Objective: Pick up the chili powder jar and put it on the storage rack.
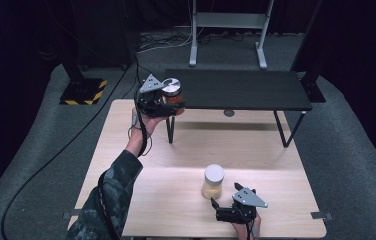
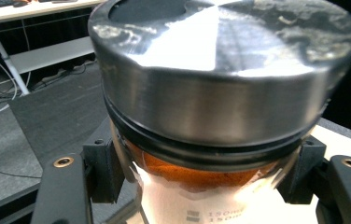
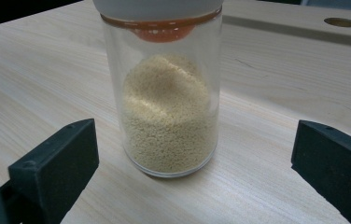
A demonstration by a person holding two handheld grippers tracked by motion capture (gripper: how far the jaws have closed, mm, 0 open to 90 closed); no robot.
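Up by the black shelf my left gripper clamps the metal-lidded spice jar, probably shelving it; my right gripper, jaws spread, must next close on the grain jar

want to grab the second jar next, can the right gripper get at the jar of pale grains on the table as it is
Probably yes. The right gripper is open and sits just in front of the jar of pale grains, which stands upright on the bare table; nothing lies between them.
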